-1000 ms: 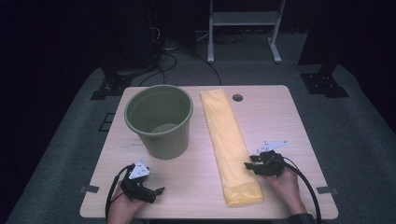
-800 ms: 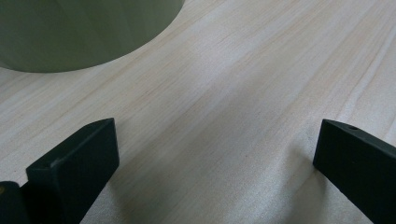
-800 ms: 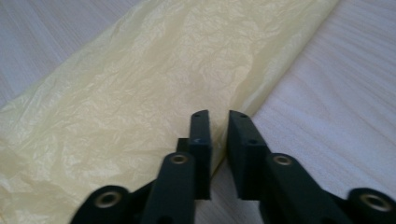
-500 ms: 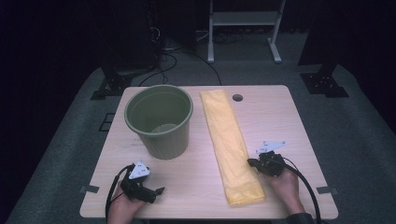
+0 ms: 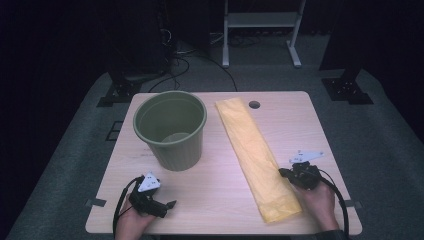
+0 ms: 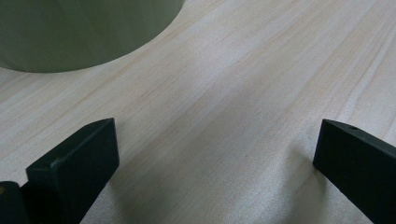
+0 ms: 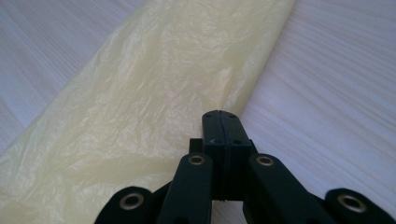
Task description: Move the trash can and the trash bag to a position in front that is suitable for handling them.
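Note:
A long yellow plastic bag [image 5: 252, 152] lies flat down the middle-right of the table, and it spreads ahead and to the left in the right gripper view [image 7: 154, 93]. My right gripper [image 5: 283, 173] sits at the bag's right edge near its front end. Its jaws are pressed together [image 7: 221, 119] with the thin edge of the bag caught at their tips. A green bucket [image 5: 171, 129] stands upright at the back left, and its wall [image 6: 79, 32] rises ahead of my left gripper. That left gripper [image 5: 169, 205] rests open on the bare wood [image 6: 215, 154] near the front left.
The wooden table [image 5: 220, 195] has a round cable hole [image 5: 254, 104] at the back beside the bag's far end. Past the table stand a white metal frame [image 5: 260, 30], cables and black stands on grey carpet.
The right gripper's jaws have closed at the bag's edge, and the hand has shifted slightly to the right. The left gripper and the bucket have stayed put.

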Demonstrator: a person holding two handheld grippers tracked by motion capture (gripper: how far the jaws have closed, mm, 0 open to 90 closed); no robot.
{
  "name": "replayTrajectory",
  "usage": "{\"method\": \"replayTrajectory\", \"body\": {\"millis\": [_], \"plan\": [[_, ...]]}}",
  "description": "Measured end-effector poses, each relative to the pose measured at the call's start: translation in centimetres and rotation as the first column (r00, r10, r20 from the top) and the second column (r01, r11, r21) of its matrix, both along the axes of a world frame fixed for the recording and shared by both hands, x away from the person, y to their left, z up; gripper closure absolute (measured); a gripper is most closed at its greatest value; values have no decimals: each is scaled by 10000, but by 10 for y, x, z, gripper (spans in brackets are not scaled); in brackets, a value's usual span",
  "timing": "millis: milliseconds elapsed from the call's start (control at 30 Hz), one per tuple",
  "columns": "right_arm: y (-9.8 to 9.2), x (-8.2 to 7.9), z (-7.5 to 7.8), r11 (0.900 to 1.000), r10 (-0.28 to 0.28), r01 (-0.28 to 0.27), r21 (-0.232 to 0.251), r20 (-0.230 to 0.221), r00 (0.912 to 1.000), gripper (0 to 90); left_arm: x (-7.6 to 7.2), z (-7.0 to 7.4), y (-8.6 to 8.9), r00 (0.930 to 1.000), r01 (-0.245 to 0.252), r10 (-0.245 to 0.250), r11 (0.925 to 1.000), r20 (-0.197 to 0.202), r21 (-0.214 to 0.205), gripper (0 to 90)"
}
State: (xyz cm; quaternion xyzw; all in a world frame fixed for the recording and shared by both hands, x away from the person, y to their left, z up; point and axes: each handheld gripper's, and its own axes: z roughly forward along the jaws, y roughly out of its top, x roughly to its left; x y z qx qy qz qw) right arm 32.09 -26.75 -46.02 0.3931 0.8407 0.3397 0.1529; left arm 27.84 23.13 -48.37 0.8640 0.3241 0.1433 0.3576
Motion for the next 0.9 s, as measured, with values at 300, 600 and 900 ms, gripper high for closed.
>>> {"method": "replayTrajectory", "body": {"millis": [300, 600, 900], "plan": [[-30, -15, 0, 9990, -423, 423, -151, 8, 9991, 900, 0, 0, 0, 10000, 0, 0, 10000, 1, 5, 0], [-59, -33, -1, 9944, -1041, 1041, -169, 18, 9946, 900, 0, 0, 0, 10000, 5, -5, 10000, 2, 7, 0], [-61, -38, 9, 9922, -1203, 1182, 385, 592, 9910, 486, 0, 0, 0, 10000, -1, 1, 10000, 2, 3, 0]]}}
